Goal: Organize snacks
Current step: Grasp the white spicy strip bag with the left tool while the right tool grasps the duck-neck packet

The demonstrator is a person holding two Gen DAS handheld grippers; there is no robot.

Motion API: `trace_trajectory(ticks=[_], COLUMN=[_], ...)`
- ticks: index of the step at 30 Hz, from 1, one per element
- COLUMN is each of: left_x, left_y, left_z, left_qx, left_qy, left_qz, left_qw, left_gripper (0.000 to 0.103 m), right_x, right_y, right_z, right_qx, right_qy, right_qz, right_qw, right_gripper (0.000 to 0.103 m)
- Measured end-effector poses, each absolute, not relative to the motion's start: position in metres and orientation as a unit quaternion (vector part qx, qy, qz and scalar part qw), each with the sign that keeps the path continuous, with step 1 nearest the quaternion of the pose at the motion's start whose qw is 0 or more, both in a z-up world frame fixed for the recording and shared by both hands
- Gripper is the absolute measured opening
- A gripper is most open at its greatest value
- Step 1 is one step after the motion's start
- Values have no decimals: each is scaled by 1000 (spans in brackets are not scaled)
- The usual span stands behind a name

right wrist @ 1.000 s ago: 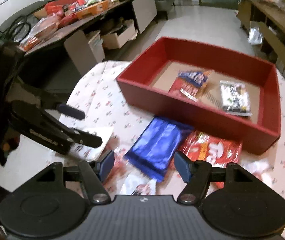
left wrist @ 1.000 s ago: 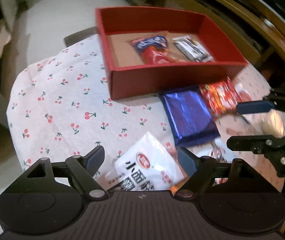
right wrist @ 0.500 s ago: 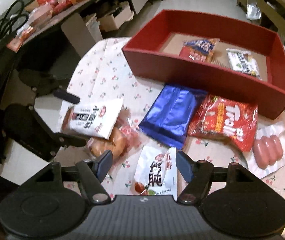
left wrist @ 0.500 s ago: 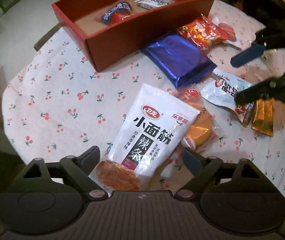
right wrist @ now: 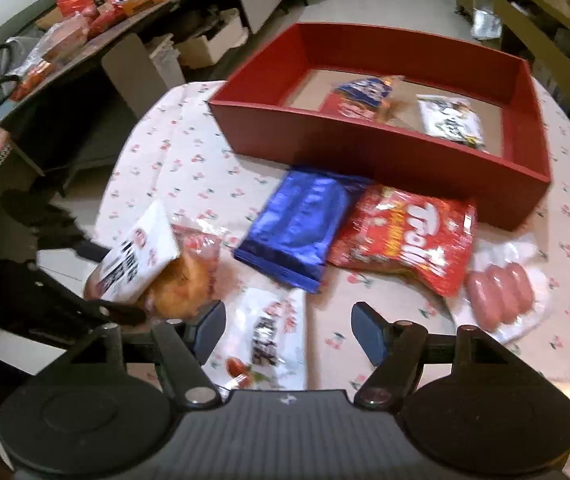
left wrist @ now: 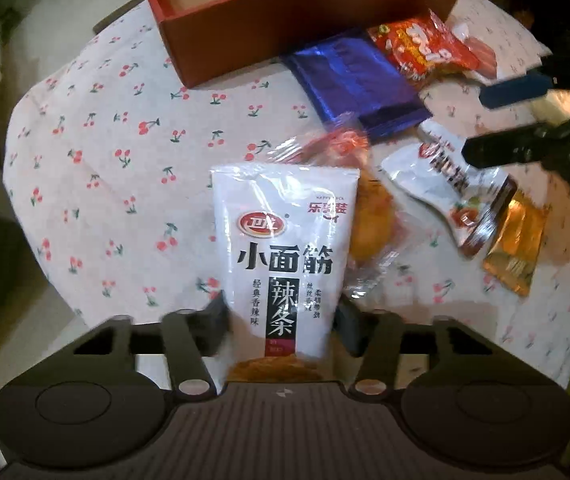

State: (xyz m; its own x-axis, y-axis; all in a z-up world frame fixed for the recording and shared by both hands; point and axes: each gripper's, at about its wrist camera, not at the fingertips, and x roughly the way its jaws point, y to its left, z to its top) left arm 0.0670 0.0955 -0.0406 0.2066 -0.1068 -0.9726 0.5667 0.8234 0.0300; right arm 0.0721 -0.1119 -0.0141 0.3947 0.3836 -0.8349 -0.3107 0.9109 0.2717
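Left gripper [left wrist: 281, 330] has just been closing, jaws now pinching white spicy-strip pouch [left wrist: 283, 256] low centre; bun packet [left wrist: 373, 220] tucked behind. Right gripper [right wrist: 287, 330] open over small white sachet [right wrist: 273, 336]. Only right view shows sausages [right wrist: 501, 298]; red box [right wrist: 369, 152] upper centre.

The white pouch [left wrist: 285, 264] reads "小面筋" and "辣条"; beside the red box [right wrist: 369, 152], the red bag [right wrist: 409, 240] reads "Trolli".
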Motion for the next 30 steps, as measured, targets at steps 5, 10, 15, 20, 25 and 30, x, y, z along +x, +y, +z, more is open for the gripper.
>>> trace_trajectory(ticks=[5, 10, 15, 20, 25, 30], left_x=[57, 53, 44, 38, 33, 32], left_y=[86, 85, 85, 82, 73, 71], left_z=[-37, -32, -38, -38, -43, -41], left_qx=[194, 154, 105, 85, 113, 100], left_qy=[592, 598, 609, 607, 603, 601], left_qz=[-187, -157, -143, -133, -124, -109], left_qw=[760, 771, 773, 779, 780, 786], left_gripper=[51, 50, 50, 56, 76, 70], right_x=[64, 65, 68, 66, 65, 61], right_y=[-112, -93, -72, -54, -67, -74], right_z=[-21, -31, -37, -47, -44, -41], right_qx=[31, -13, -40, -105, -102, -103], right_qy=[515, 512, 511, 497, 494, 493], right_qz=[217, 231, 250, 243, 227, 226], right_qw=[829, 827, 821, 826, 833, 834], right_gripper=[82, 82, 82, 82, 69, 66])
